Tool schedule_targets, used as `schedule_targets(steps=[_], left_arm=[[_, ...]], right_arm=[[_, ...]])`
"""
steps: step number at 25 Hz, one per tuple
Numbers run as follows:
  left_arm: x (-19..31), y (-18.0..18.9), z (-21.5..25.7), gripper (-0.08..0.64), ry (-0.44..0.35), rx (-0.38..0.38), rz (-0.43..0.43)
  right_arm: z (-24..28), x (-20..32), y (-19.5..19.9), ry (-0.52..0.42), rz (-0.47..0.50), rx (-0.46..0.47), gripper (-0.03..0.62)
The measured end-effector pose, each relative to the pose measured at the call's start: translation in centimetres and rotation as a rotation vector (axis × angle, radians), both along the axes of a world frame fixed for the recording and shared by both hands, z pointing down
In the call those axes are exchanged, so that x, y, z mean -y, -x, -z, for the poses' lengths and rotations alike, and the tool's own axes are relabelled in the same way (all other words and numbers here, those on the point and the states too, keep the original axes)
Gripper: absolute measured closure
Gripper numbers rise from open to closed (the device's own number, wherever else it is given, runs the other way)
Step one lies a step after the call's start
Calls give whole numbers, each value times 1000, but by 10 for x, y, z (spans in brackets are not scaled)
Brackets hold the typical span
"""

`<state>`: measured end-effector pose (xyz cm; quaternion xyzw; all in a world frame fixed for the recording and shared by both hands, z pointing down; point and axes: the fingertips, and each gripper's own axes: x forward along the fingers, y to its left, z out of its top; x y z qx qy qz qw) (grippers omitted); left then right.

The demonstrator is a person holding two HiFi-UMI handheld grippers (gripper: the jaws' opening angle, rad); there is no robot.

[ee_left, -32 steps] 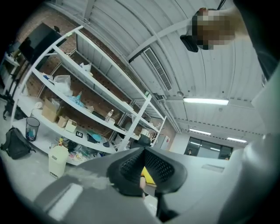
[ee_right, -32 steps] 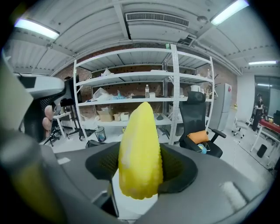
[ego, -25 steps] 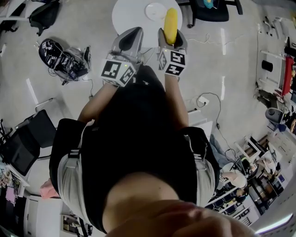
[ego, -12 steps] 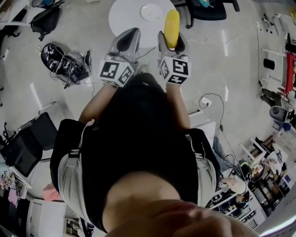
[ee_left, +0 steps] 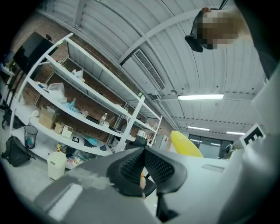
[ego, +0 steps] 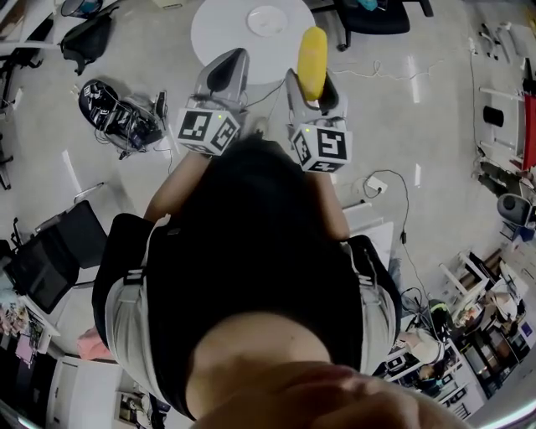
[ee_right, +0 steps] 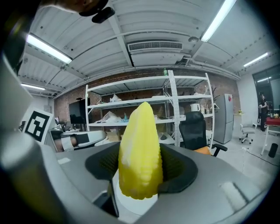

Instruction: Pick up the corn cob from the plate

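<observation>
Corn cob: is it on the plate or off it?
Off. The right claw pinches the corn cob, held apart from the bare white plate.

Yellow corn cob [ee_right: 140,151], upright, clamped between jaws, off plate [ego: 266,20]

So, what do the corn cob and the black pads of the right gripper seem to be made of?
The corn cob looks like plastic or rubber rather than real corn: its yellow is even and slightly waxy, with moulded kernel rows and a smooth tip. The pads of the right gripper are probably matte black rubber, judging by their fine grid texture, though the look alone cannot confirm it.
</observation>
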<state>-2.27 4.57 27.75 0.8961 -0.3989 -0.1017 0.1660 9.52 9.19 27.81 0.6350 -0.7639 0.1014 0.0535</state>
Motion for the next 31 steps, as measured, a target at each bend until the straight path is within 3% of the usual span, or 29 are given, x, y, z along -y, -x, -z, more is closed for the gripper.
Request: schedule_targets(steps=[13, 31], left_arm=[[-9, -21, 1, 554, -9, 32, -18], [4, -21, 8, 554, -8, 18, -9]], right_arm=[[-1, -7, -17, -22, 20, 11, 328], [8, 4, -13, -33, 33, 2, 328]])
